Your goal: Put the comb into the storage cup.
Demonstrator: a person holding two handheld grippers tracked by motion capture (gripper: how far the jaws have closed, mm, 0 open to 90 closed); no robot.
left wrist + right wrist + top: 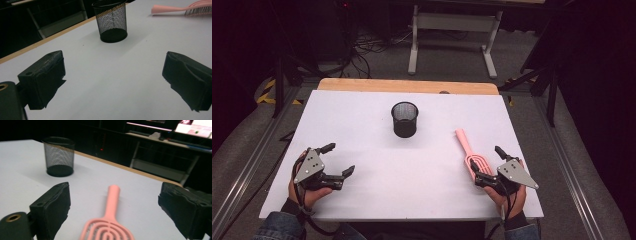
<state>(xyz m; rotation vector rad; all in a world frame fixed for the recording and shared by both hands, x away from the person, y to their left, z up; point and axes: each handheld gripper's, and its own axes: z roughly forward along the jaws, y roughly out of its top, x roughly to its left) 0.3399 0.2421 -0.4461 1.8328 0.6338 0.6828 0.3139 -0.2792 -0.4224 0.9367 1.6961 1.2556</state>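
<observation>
A black mesh cup (404,119) stands upright near the middle of the white table (377,195). To its right a pink hairbrush (468,150) lies flat, with its handle pointing away toward the far side. My right gripper (487,161) is open, and the brush head lies on the table between its jaws without touching either pad. The right gripper view has the brush (111,220) between the jaws and the cup (59,156) far left. My left gripper (338,159) rests open and empty at the table's near left. In its view (113,80) the cup (112,21) is straight ahead and the brush (182,8) is at the top right.
A wooden strip (407,86) runs along the table's far edge. Behind it on the floor are a white metal stand (452,35) and loose cables (362,55). Metal rails (562,150) run along both sides of the table.
</observation>
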